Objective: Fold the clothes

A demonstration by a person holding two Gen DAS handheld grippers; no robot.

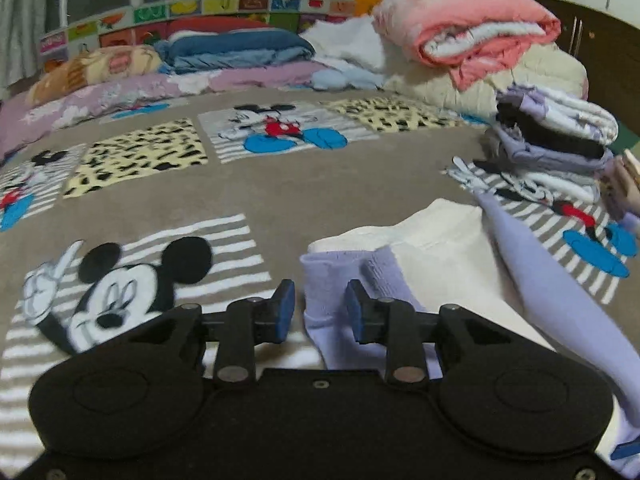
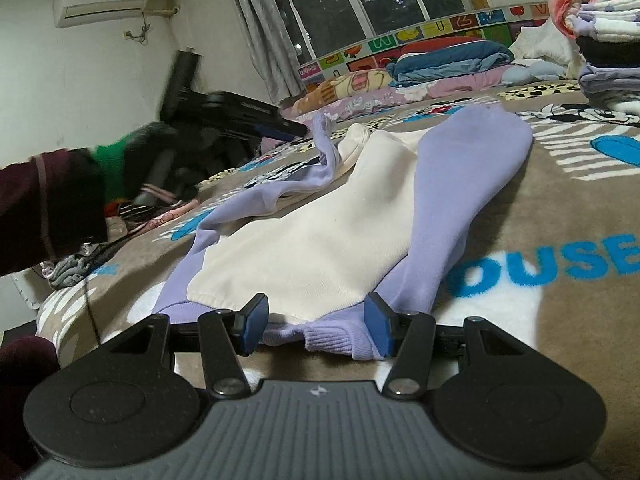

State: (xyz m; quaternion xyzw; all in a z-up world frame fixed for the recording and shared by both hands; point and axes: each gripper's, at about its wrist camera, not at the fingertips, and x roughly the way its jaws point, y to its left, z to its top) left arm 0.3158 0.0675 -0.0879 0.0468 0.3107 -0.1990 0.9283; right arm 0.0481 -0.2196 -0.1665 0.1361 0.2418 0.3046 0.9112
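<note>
A cream sweatshirt (image 1: pixel 440 248) (image 2: pixel 320 220) with lavender sleeves lies spread on the brown cartoon-mouse blanket (image 1: pixel 280 192). My left gripper (image 1: pixel 320 296) (image 2: pixel 298 130) hovers at the end of one sleeve. Its jaws stand a little apart, and the lavender cuff (image 1: pixel 324 276) (image 2: pixel 322 128) sticks up just at the fingertips without being pinched. The other sleeve (image 2: pixel 460 168) lies flat along the body. My right gripper (image 2: pixel 318 320) stands open at the ribbed lavender hem (image 2: pixel 332 338), which lies between its blue pads (image 2: pixel 256 318).
A stack of folded clothes (image 1: pixel 552 136) (image 2: pixel 608 52) sits at the right on the bed, with a pink quilt (image 1: pixel 472 28) behind it. Pillows and a blue blanket (image 1: pixel 236 48) line the far side. A dark sleeve (image 2: pixel 48 200) and loose clothes (image 2: pixel 132 208) are at the left edge.
</note>
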